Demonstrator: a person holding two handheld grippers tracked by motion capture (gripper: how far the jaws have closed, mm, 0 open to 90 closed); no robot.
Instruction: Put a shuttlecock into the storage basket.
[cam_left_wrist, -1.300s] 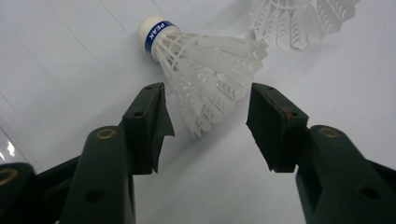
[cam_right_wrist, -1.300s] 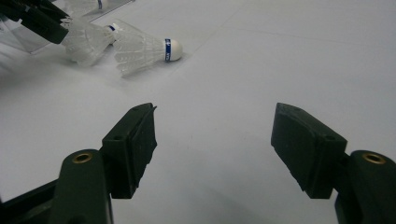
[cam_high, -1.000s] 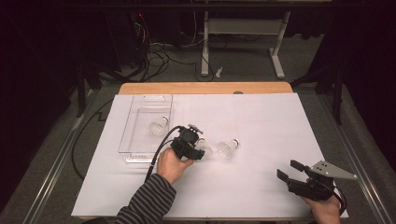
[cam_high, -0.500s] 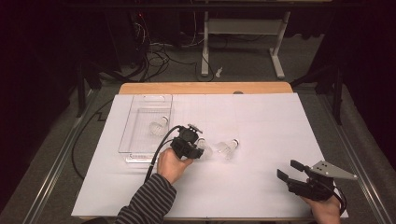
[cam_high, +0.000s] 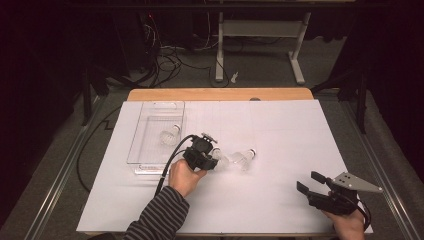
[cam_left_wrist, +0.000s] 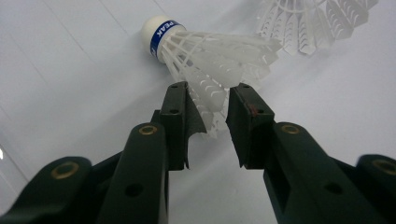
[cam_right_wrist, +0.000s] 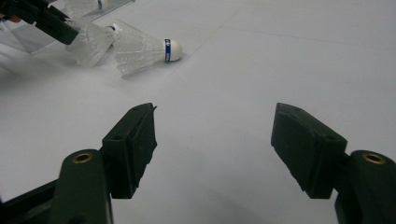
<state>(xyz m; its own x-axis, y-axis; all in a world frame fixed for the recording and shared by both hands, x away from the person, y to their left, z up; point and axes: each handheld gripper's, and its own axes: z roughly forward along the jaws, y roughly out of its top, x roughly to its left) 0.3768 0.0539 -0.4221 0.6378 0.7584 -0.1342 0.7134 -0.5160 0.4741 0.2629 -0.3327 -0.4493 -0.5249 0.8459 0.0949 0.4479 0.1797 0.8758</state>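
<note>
Nearest us, our right gripper (cam_high: 314, 183) idles with jaws wide apart over bare paper (cam_high: 280, 130). Our left gripper (cam_left_wrist: 208, 112) has just been closing on the shuttlecock (cam_left_wrist: 205, 56), feather skirt between the jaws, seemingly pinched, probably bound for the clear tray (cam_high: 145, 112) beyond, where another shuttlecock (cam_high: 169, 135) lies.

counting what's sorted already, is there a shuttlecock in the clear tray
Yes, one shuttlecock lies inside the clear tray at the table's left.
</note>
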